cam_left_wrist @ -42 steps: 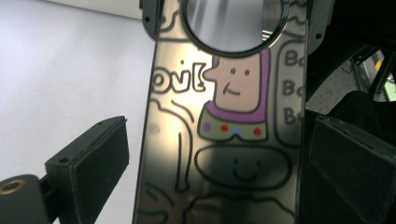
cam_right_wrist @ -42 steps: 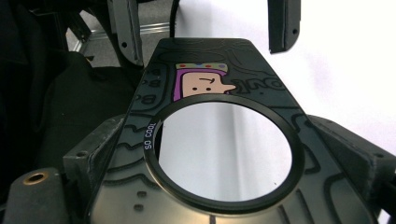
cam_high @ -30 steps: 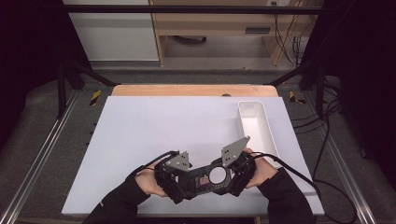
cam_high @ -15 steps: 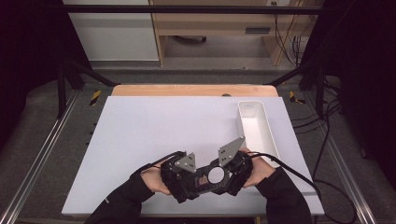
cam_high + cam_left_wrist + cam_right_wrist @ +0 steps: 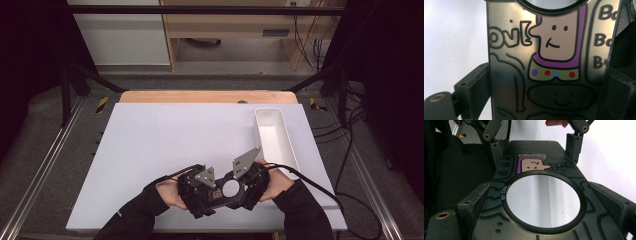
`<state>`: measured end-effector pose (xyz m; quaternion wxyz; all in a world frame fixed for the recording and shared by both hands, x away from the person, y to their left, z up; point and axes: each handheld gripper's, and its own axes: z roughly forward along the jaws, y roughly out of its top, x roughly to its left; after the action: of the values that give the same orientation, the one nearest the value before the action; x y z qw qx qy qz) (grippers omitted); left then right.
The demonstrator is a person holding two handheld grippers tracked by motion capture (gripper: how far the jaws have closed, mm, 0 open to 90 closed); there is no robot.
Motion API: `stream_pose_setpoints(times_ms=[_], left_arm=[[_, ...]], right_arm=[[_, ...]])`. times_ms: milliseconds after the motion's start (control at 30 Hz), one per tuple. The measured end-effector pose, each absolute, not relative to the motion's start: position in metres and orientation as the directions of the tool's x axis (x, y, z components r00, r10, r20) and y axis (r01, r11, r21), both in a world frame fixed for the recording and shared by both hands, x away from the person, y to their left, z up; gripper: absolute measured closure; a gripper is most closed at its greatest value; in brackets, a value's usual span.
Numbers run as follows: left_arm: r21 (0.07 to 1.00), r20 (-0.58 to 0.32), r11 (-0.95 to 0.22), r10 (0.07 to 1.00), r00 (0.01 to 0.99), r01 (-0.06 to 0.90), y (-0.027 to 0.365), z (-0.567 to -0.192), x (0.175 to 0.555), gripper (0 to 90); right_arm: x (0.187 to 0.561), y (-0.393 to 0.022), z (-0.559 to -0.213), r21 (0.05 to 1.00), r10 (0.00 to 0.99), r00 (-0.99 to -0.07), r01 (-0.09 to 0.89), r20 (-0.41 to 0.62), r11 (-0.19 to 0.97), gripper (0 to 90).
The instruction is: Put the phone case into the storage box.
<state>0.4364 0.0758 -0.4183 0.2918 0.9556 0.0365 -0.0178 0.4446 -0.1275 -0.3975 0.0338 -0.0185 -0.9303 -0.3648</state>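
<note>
A flat dark card with a round mirror is held between both tongs low on the white surface, at about six o'clock in the high view. The left tongs are closed on one end of it, and the right tongs on the other, so that the piece is carried jointly just above or on the surface; contact with the surface cannot be told. The step in hand is judged to be a two-handed hold or transfer of the card. A next move would call for one pair of tongs to be released while the other keeps its clamp, perhaps toward the white tray lying at two o'clock, well apart from the card. In the high view only a small pale disc can be made out, whereas in the left gripper view the cartoon face with coloured dots is shown, and in the right gripper view the mirror's black ring with small lettering is seen.
</note>
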Motion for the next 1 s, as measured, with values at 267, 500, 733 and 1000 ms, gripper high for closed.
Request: stream_pose_setpoints(times_ms=[267,500,733,1000], left_arm=[[0.536,-0.051,-0.841,0.054,0.997,0.073,0.0718,-0.4201,0.4359,10.5],[0.53,-0.043,-0.845,0.057,0.997,0.071,0.071,-0.4206,0.4352,11.4],[0.539,-0.044,-0.839,0.057,0.997,0.072,0.0723,-0.4194,0.4352,11.8],[0.553,-0.047,-0.83,0.059,0.997,0.075,0.0747,-0.4174,0.4349,11.9]], right_arm=[[0.4442,-0.1271,-0.3979,0.672,0.011,-0.997,0.06,0.077,0.738,12.3],[0.4444,-0.1269,-0.3987,0.672,0.005,-0.997,0.053,0.073,0.739,11.9],[0.4443,-0.1276,-0.3979,0.686,0.002,-0.998,0.046,0.066,0.727,11.1],[0.4431,-0.1305,-0.3941,0.711,0.015,-0.998,0.057,0.066,0.701,2.2]])
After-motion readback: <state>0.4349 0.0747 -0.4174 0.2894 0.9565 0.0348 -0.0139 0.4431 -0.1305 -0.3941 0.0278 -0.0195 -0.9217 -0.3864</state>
